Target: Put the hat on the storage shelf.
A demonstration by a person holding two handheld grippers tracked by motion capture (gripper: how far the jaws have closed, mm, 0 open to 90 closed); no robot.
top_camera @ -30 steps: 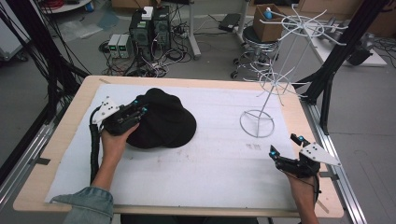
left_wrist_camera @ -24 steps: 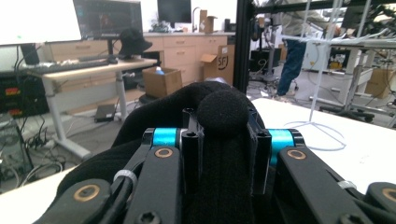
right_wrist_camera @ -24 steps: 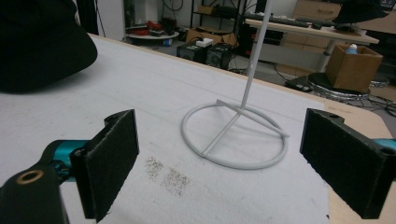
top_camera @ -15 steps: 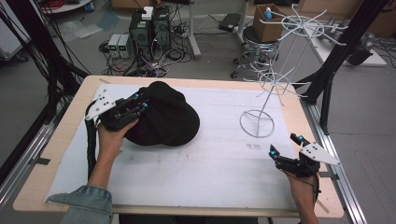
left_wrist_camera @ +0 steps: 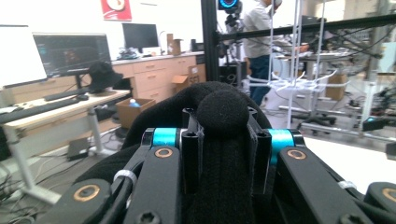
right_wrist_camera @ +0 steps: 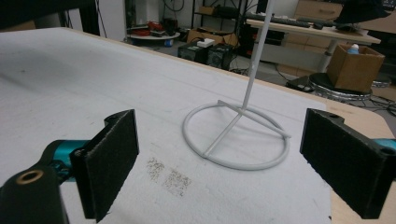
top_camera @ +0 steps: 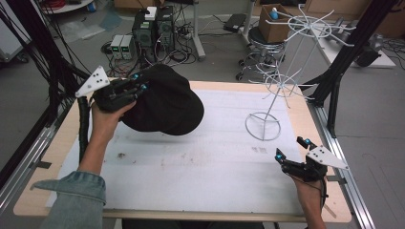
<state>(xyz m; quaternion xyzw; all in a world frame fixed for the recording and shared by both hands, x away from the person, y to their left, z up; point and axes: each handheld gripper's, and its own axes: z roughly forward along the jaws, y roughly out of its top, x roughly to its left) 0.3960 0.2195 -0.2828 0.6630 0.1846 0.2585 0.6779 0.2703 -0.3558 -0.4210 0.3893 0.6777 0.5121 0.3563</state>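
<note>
White wire stand (top_camera: 273,90) well right of black cap (top_camera: 165,102) pinched in left claw (top_camera: 138,88); right claw (top_camera: 291,150) spread, empty.

The left gripper (top_camera: 138,88) lifted the black cap (top_camera: 165,102) off the white mat (top_camera: 215,162). It carried it toward eleven o'clock, past the table's far edge.

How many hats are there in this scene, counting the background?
2. One black hat is clamped in the left gripper above the table's left side. A second dark hat sits on a desk in the background of the left gripper view. Others may be hidden.
</note>
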